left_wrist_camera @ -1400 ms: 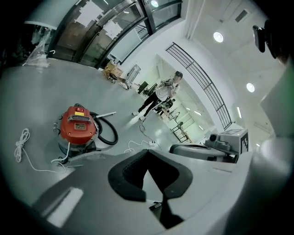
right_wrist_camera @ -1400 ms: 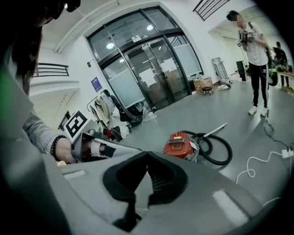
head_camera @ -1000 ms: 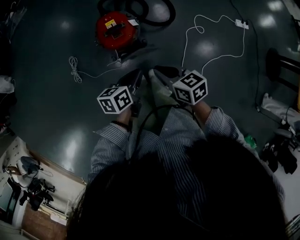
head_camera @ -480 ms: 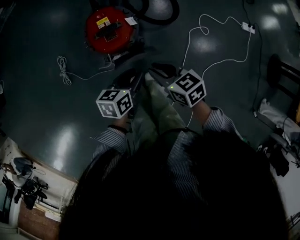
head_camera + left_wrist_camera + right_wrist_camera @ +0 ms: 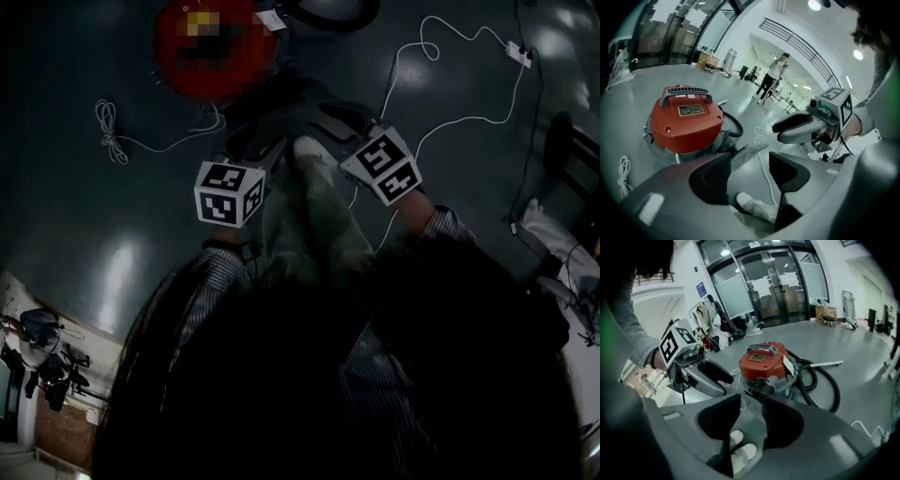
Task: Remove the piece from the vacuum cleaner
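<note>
Left tongs (image 5: 751,161): opening, nothing gripped.
Right tongs (image 5: 750,403): opening, nothing gripped.
Vacuum cleaner (image 5: 765,363): red, on floor (image 5: 862,350) ahead.

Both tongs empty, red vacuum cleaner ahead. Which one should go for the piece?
Probably left. The vacuum cleaner lies on that side in the head view, and the grey piece at its front sits just beyond the left tongs, whose jaws are opening with nothing between them.

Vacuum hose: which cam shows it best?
Right gripper view: the black hose shows as a near-whole loop beside the red vacuum cleaner, with the wand. Left gripper view catches only a short bend of hose. Head view clips a dark arc at the top edge.
</note>
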`<state>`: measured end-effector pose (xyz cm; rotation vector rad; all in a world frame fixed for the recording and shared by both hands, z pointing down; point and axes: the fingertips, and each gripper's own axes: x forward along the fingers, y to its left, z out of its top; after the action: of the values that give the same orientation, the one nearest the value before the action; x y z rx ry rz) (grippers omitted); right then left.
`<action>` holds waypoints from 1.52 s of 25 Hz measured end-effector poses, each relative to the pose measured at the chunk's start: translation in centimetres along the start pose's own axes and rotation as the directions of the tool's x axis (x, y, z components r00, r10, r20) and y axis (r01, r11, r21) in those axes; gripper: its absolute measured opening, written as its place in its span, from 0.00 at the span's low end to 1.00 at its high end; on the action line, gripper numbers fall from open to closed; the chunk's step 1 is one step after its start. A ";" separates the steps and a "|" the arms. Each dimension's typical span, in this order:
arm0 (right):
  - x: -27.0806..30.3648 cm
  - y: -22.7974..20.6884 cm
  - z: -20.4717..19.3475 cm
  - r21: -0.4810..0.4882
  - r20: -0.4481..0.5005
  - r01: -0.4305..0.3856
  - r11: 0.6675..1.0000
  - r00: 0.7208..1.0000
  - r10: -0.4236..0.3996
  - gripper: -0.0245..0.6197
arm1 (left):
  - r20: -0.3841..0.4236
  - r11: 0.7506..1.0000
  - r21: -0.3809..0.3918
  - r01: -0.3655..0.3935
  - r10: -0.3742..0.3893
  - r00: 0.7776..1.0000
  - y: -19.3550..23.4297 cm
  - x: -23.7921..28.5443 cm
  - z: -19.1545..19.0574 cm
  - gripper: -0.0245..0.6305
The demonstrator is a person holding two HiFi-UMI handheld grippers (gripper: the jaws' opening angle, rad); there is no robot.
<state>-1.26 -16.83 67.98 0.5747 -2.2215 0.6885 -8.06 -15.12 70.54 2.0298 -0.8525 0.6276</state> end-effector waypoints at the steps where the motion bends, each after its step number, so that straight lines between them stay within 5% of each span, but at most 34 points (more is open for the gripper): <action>1: 0.8 -0.1 -0.2 -0.043 -0.014 0.002 0.999 1.000 -0.002 0.25 | -0.016 1.000 0.031 -0.008 0.008 1.000 0.5 0.4 -0.4 0.44; 7: 4.6 -0.9 -2.4 -0.354 -0.155 -0.009 0.935 0.987 -0.049 0.27 | -0.079 0.994 0.109 -0.028 0.036 0.996 2.8 2.6 -2.2 0.47; 12: 6.8 -2.2 -4.0 -0.462 -0.241 -0.040 0.886 0.967 -0.081 0.27 | -0.152 0.983 0.176 -0.046 0.073 0.986 4.1 4.6 -3.5 0.47; 15: 7.8 -2.8 -5.3 -0.506 -0.299 -0.067 0.860 0.949 -0.102 0.27 | -0.176 0.976 0.205 -0.070 0.107 0.978 4.8 5.2 -4.1 0.35; 17: 8.3 -3.1 -6.0 -0.505 -0.320 -0.075 0.860 0.941 -0.106 0.25 | -0.170 0.976 0.202 -0.082 0.118 0.978 5.3 5.3 -4.2 0.25; 21: 9.0 -3.1 -6.3 -0.483 -0.320 -0.067 0.873 0.941 -0.106 0.13 | -0.170 0.981 0.179 -0.077 0.107 0.980 5.7 5.6 -4.4 0.24; 38: 8.4 -2.6 -6.2 -0.400 -0.375 -0.060 0.915 0.921 -0.103 0.07 | -0.265 0.974 0.201 -0.102 0.154 0.952 5.0 5.5 -4.7 0.12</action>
<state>-1.97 -16.50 78.71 0.2245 -1.8972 0.2783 -8.88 -15.24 79.26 1.9956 -0.7846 1.0751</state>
